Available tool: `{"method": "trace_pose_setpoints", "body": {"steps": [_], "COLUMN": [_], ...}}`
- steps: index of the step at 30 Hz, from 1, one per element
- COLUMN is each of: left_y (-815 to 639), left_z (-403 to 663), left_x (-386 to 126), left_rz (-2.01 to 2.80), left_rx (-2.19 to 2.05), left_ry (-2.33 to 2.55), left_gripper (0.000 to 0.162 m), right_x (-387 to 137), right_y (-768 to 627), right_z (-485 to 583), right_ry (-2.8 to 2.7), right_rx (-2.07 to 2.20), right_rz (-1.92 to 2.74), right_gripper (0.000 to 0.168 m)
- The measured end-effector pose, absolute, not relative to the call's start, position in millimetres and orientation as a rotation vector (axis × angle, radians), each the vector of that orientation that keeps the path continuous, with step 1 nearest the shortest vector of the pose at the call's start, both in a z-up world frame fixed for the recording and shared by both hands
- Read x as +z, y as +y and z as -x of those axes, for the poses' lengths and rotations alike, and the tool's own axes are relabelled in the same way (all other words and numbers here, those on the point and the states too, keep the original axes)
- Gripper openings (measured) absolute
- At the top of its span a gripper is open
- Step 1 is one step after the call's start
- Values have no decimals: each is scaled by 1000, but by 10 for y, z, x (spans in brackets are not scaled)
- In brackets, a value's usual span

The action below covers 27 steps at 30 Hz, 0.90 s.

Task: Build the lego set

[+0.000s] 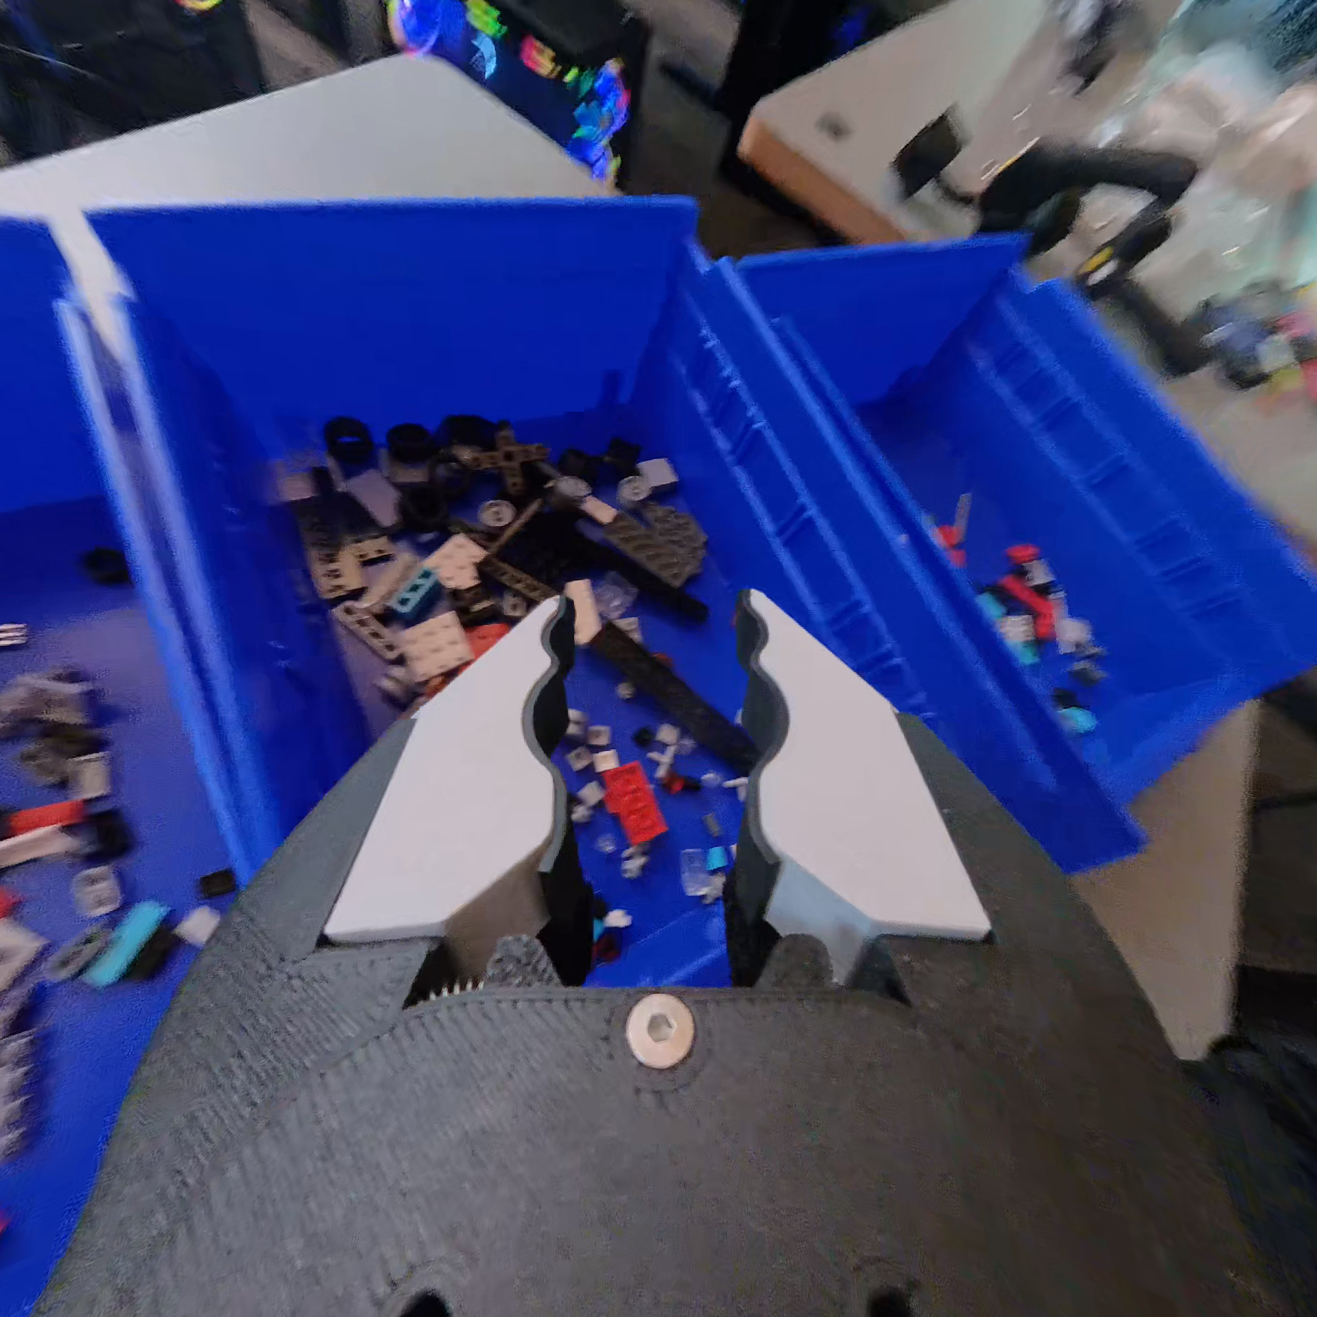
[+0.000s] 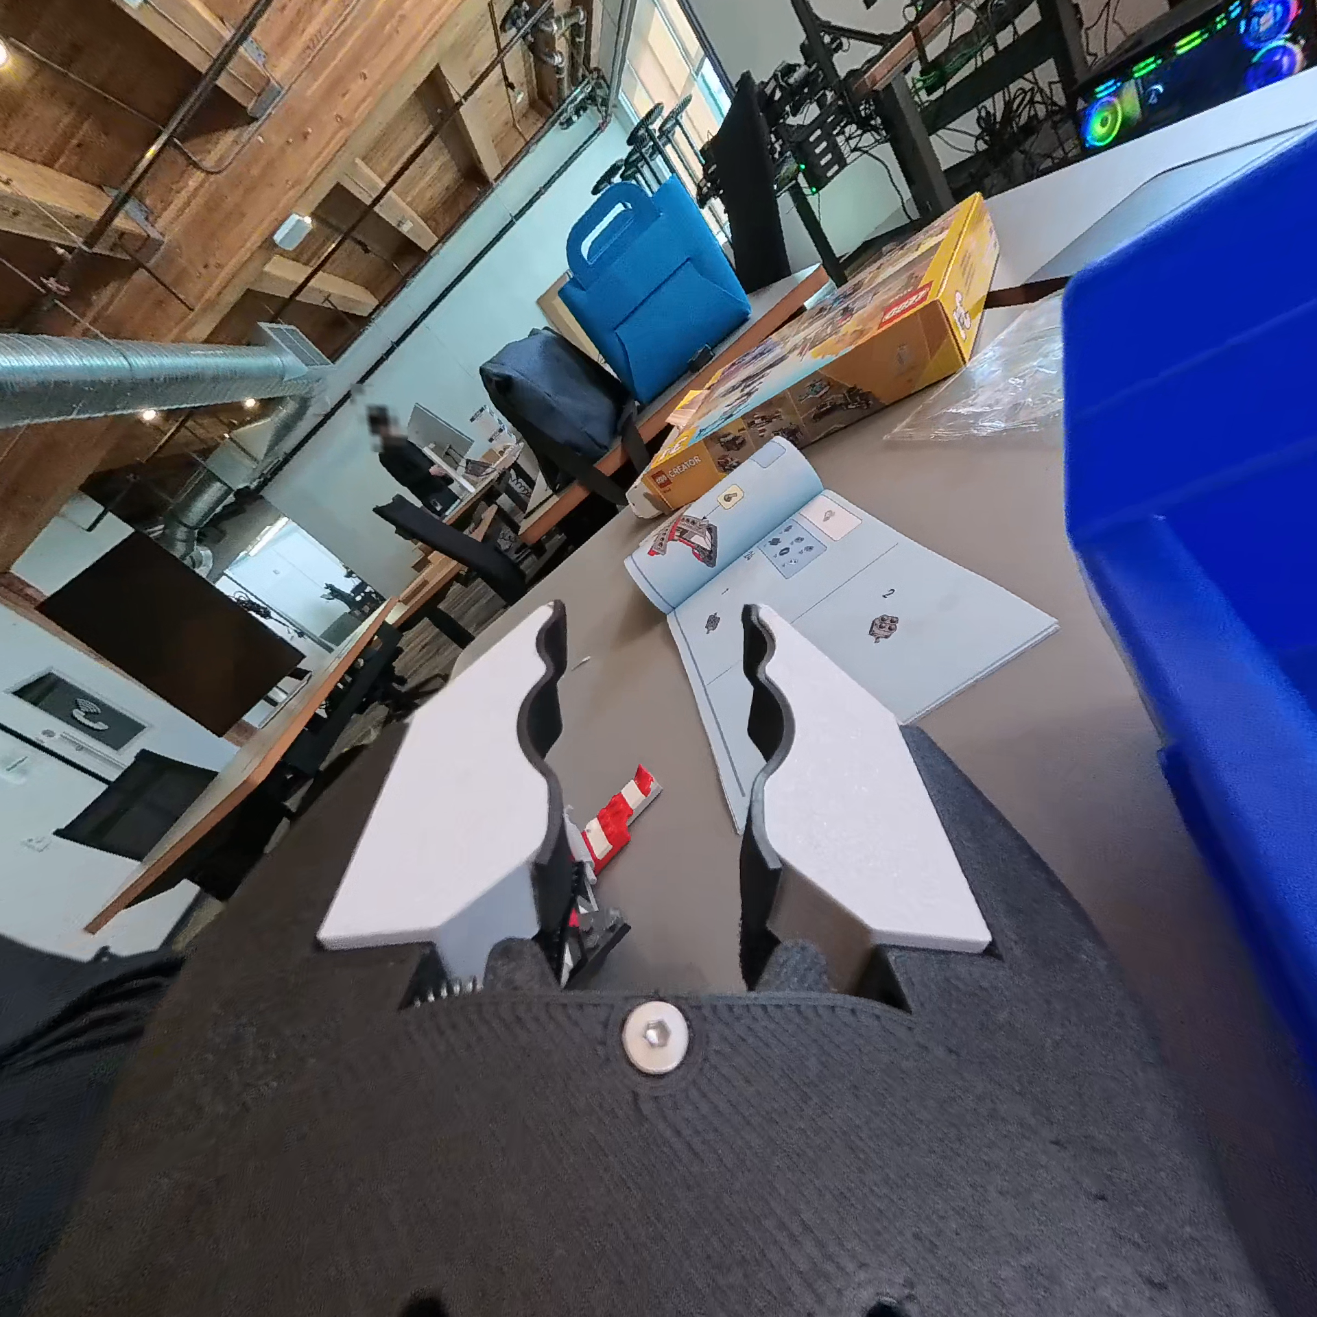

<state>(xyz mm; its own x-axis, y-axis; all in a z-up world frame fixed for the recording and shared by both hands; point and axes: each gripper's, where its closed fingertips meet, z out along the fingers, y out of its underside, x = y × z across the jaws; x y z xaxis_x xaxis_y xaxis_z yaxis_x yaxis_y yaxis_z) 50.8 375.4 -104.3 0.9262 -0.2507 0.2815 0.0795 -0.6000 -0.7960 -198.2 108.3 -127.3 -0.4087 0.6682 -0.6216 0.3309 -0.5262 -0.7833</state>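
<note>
Three blue bins show in the left wrist view, side by side on a white table (image 1: 342, 135). The left gripper (image 1: 652, 620) hangs over the middle bin (image 1: 399, 299) with its two fingers spread apart and nothing between them. Under it lies a heap of black, grey and white bricks (image 1: 492, 541), and a red brick (image 1: 634, 798) sits nearer, among tiny pale bits. The right bin (image 1: 1112, 470) holds a few red and teal bits. The left bin (image 1: 35, 370) is blurry, so its bits are hard to name.

In the right wrist view, the right gripper (image 2: 652, 627) is low over a grey table (image 2: 1012, 770), fingers apart and empty. A small red and white build (image 2: 616, 816) lies on the table between the fingers, close beside the left one. An open booklet (image 2: 841, 613) lies just ahead. Behind it lies a yellow box (image 2: 855, 356), with a clear bag (image 2: 998, 392) beside it. A blue bin (image 2: 1211, 499) stands at the right.
</note>
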Motion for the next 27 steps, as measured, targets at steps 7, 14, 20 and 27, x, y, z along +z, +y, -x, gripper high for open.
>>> {"method": "trace_pose_setpoints", "body": {"steps": [7, 14, 20, 27], "left_y": [3963, 3933, 3815, 3718], "left_z": [-227, -232, -146, -15], "left_x": [-1308, -1423, -1045, -994], "left_rz": [2408, 2488, 2383, 2359], "left_rx": [-60, 19, 17, -14], "left_ry": [220, 234, 176, 127], "left_gripper": [39, 35, 33, 33], "right_x": [-1267, -1251, -1227, -1245], "right_y": [1109, 1089, 1121, 1110], "right_z": [1985, 1961, 1949, 1961], "right_ry": [-1357, -1372, -1347, -1360], "right_rx": [2056, 2069, 2101, 2088], "right_rz": [1567, 1549, 1553, 1559], "right_gripper": [49, 49, 48, 49]}}
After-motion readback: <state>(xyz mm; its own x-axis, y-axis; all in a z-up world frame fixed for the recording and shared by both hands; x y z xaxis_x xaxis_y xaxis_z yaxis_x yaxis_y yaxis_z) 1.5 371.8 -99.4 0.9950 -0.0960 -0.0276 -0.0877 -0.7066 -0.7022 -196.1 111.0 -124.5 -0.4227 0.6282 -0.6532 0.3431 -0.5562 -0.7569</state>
